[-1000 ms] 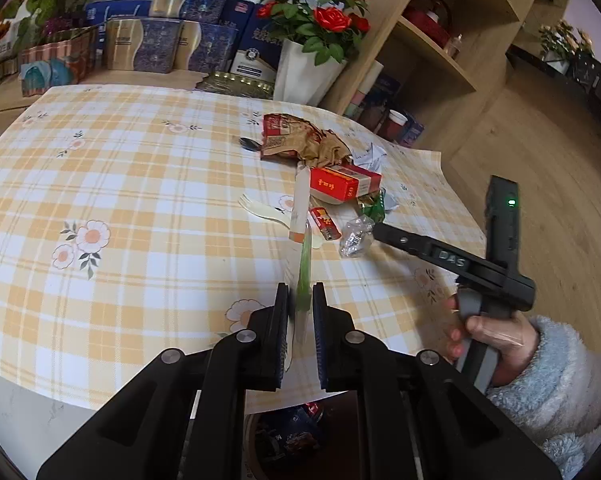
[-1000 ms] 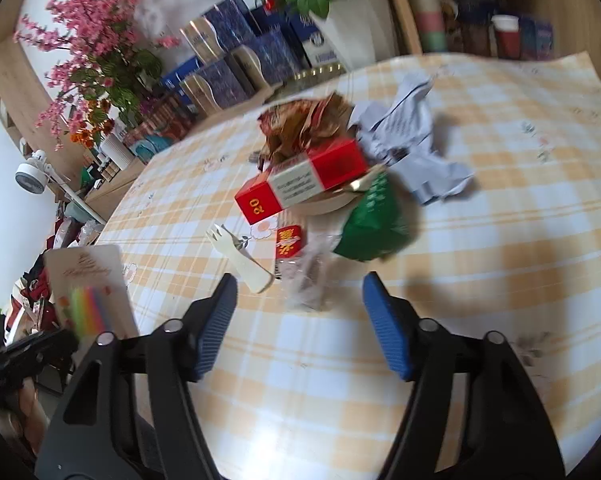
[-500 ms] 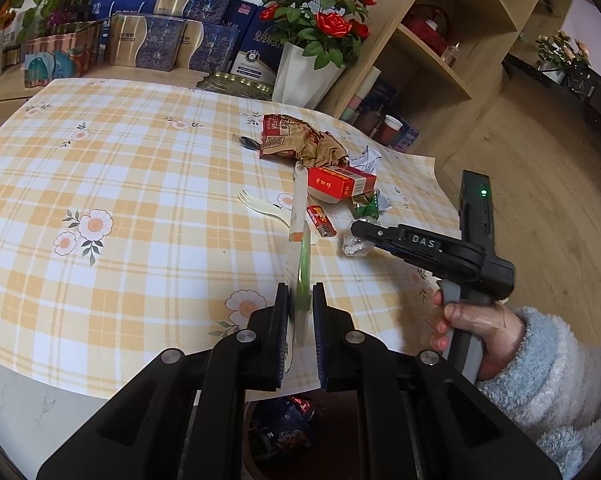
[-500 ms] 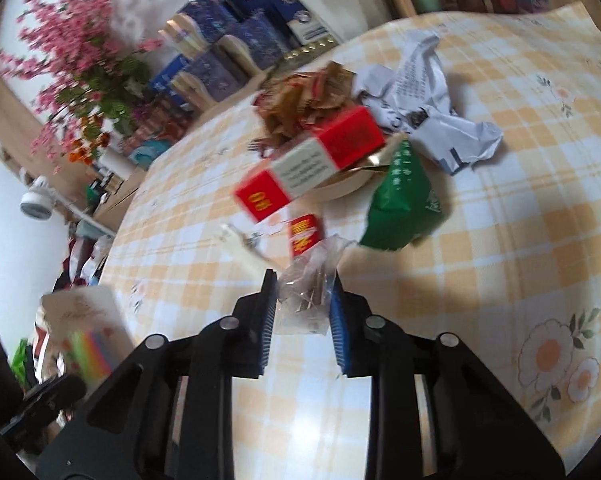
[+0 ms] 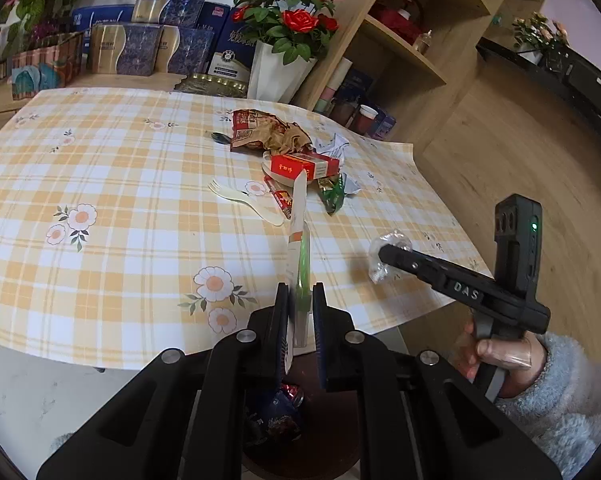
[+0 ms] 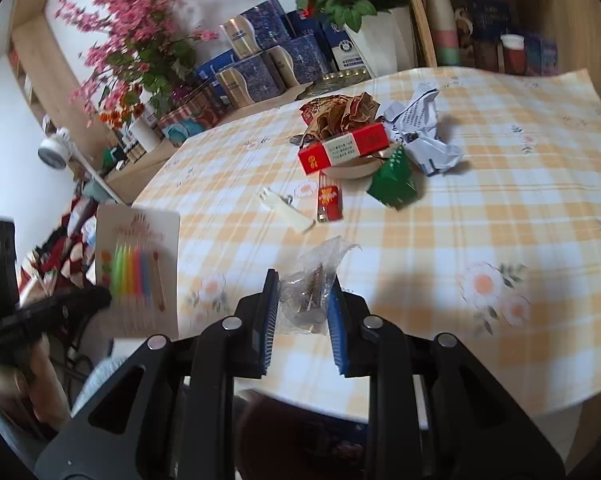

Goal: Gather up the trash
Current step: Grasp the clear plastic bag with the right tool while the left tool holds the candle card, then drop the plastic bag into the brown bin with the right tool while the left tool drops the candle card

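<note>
Both grippers loaded: the left gripper (image 5: 300, 312) clamps a flat card of coloured candles (image 6: 137, 268), the right gripper (image 6: 303, 300) pinches a crumpled clear plastic wrapper (image 6: 314, 280) — while beyond the jaws a red carton (image 6: 342, 150), green packet (image 6: 392, 180) and white plastic fork (image 6: 286, 210) await collection.

Crinkly clear plastic wrapper (image 6: 312, 280), glossy tablecloth (image 6: 480, 216)

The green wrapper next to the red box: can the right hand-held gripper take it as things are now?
Probably not: the right hand-held gripper is shut on a clear plastic wrapper. The path to the green wrapper looks free.
</note>
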Motion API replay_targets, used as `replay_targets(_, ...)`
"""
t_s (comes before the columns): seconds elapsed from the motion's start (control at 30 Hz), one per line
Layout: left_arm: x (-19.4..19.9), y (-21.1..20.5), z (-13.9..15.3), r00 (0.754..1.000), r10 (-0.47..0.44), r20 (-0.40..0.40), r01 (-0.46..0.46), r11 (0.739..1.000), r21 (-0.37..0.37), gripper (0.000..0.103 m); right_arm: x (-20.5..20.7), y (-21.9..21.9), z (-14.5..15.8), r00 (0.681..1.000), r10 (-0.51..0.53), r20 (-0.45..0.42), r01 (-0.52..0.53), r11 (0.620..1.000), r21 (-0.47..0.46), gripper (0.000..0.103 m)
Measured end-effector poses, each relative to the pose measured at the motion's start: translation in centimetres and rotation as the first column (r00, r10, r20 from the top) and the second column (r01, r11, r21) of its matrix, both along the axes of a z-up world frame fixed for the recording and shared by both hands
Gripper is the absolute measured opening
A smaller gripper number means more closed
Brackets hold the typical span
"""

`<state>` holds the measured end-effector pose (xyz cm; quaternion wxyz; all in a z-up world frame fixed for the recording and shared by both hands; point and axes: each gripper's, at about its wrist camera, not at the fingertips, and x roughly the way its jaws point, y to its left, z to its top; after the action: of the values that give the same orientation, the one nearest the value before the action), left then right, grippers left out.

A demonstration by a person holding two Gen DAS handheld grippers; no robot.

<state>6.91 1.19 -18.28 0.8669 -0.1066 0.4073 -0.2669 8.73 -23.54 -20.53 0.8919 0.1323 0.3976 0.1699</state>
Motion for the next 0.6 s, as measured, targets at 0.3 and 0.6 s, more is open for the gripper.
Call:
replay_targets(0.3,-4.6,-1.2,-0.2,0.997,-0.072,0.034,0.071,0.996,0.051,0.012,-7.7,-0.6,-1.1,0.997,0.078,-0.006,-0.078,0.991,-0.108,0.026)
replay_targets(0.6,-7.5,-2.3,-2.5,0.987,-0.16,0.01,0.157,0.979,0.126,0.012,-11.0,0.5,-5.2,0.994,0.062,-0.087,-0.068,0.995,-0.07,0.026)
